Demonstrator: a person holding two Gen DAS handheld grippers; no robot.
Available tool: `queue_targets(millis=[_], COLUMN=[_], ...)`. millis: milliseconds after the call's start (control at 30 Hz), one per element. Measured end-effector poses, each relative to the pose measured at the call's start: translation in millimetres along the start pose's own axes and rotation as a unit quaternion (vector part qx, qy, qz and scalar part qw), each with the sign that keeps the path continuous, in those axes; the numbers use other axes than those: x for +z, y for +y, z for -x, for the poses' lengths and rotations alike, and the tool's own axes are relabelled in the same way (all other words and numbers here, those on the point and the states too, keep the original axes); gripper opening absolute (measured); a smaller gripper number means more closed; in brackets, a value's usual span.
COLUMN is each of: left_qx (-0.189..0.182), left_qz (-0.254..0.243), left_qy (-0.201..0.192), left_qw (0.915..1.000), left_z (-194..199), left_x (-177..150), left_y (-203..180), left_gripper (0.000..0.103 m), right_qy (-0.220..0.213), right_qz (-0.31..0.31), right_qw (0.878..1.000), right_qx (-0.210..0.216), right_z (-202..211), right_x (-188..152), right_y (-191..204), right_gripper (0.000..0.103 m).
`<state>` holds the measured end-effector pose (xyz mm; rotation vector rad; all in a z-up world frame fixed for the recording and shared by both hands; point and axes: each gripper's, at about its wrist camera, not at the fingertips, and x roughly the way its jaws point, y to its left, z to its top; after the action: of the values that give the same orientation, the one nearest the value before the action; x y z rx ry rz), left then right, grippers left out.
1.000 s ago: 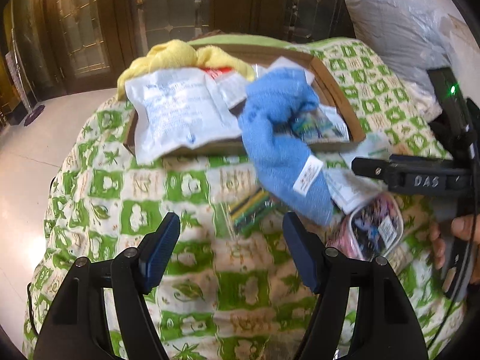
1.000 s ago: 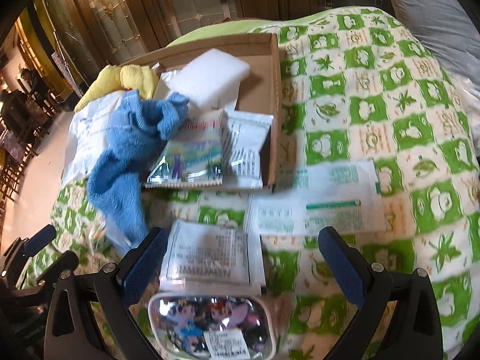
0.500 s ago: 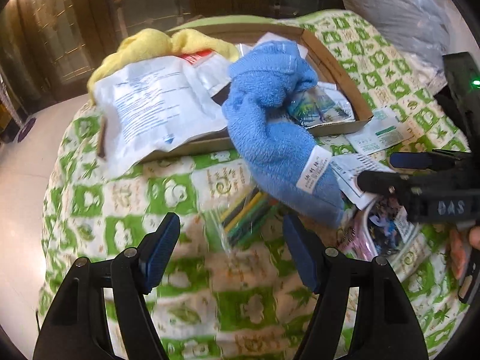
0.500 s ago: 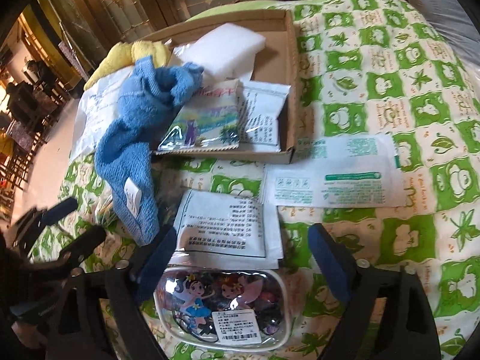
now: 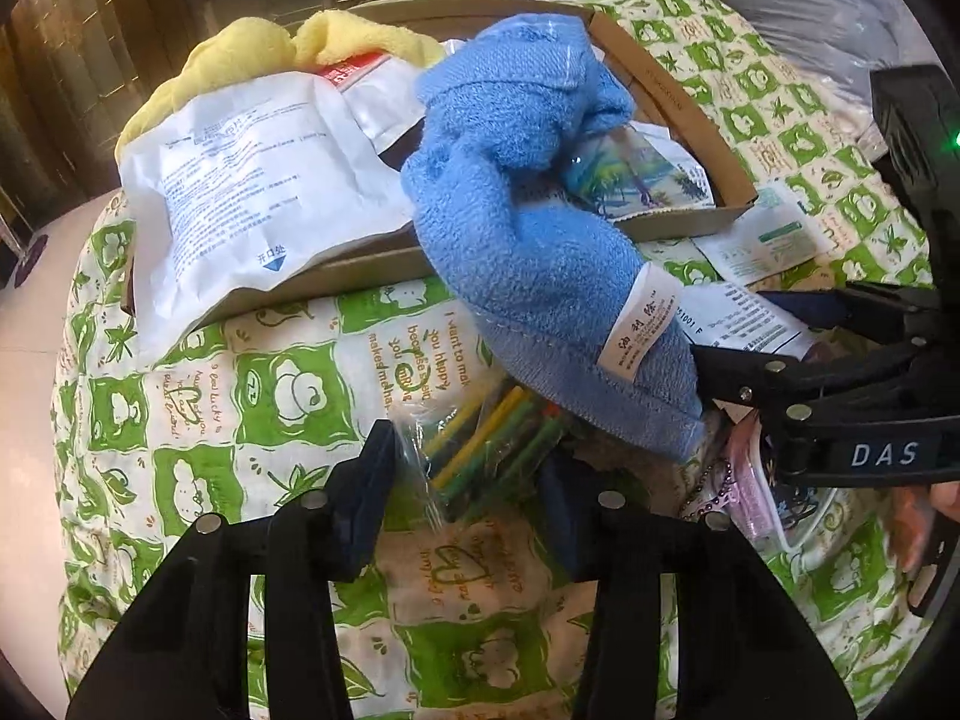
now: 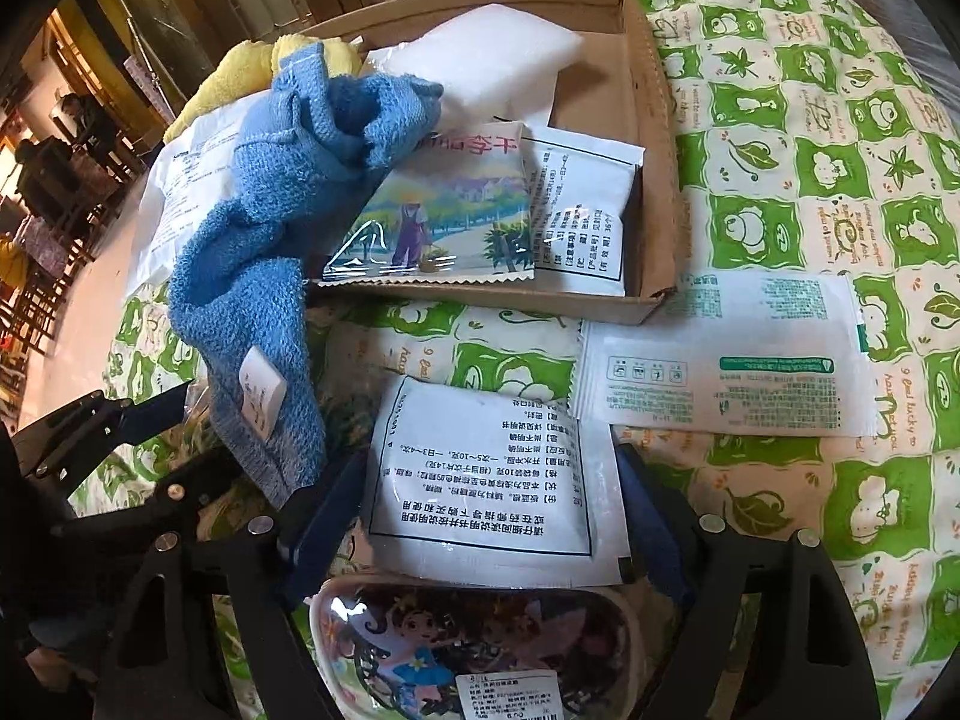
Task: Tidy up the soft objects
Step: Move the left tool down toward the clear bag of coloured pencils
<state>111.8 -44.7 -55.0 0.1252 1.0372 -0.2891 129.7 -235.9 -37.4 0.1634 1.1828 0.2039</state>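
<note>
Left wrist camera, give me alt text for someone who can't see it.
The left tongs have just been closing around a clear bag of coloured sticks lying on a green-and-white patterned cloth. Just beyond, a blue towel spills out of a cardboard tray holding a yellow towel and white packets; the right tongs reach in from the right.

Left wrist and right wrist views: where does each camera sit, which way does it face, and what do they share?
Left wrist: on the left claw, looking steeply down at a bag of coloured sticks between its fingers; the right claw and fingertips of a hand show at right.
Right wrist: on the right claw, facing down at a white sachet; the left claw shows at left.
Shared: blue towel, cardboard tray, green patterned cloth.
</note>
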Motion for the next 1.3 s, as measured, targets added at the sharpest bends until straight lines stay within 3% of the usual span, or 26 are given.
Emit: queue_targets(millis=[100, 167, 267, 800, 1300], left_qx=[-0.004, -0.010, -0.014, -0.037, -0.035], left_qz=[0.002, 0.004, 0.004, 0.037, 0.050], left_qy=[-0.003, -0.005, -0.006, -0.034, -0.042], left_qw=[1.0000, 0.9999, 0.9999, 0.9980, 0.9973], left_z=[3.1, 5.7, 12.4, 58.4, 64.7], left_x=[-1.7, -3.7, -10.1, -39.0, -33.9], left_y=[2.3, 3.0, 5.7, 30.8, 34.9], left_gripper=[0.036, 0.025, 0.022, 0.020, 0.020], right_qy=[0.000, -0.001, -0.004, -0.027, -0.051], right_qz=[-0.001, -0.002, -0.004, -0.006, -0.015], right_qw=[1.000, 1.000, 1.000, 1.000, 0.999], right_qx=[-0.002, -0.004, -0.005, 0.003, 0.006], right_z=[-3.7, -3.7, 1.9, 36.6, 59.1], right_x=[1.7, 1.9, -1.1, -9.7, -14.2], right_y=[1.5, 1.9, -2.8, -5.8, -6.8], right_gripper=[0.076, 0.072, 0.067, 0.049, 0.044])
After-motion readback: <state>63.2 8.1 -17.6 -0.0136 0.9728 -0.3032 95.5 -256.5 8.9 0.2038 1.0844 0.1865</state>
